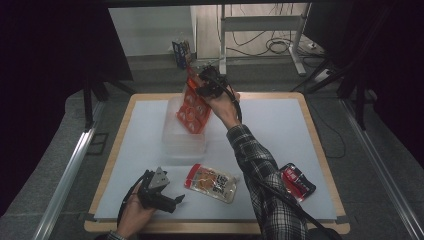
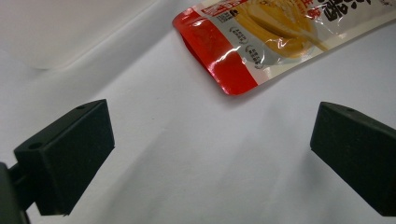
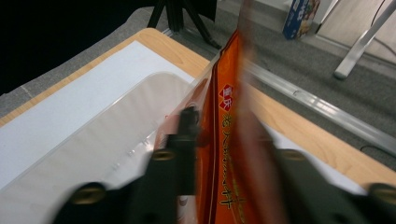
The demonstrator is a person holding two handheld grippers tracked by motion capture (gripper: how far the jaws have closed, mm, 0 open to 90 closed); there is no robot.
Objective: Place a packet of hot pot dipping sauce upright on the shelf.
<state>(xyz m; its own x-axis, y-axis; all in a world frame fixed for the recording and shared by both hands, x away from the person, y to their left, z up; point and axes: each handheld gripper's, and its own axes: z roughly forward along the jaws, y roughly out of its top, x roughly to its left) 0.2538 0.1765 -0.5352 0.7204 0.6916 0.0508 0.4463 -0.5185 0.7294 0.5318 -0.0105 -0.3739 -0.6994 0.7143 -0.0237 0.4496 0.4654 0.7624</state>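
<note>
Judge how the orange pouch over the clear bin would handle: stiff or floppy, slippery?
The orange pouch hangs flat and edge-down from the right gripper over the clear bin, so it is probably thin and fairly floppy. Its glossy film looks slippery. It seems light, since a pinch at the top edge carries it.

The orange pouch (image 1: pixel 192 109) is glossy plastic film, as is the red-and-clear snack packet (image 2: pixel 261 42), whose foil-like red edge catches highlights. Under the orange pouch, the clear bin (image 1: pixel 182 136) looks like frosted, smooth plastic. The bench (image 1: pixel 280 125) carries a matt white sheet with a pale wood border. The left gripper's fingers (image 2: pixel 65 158) are matt black, faintly grainy blocks.
</note>
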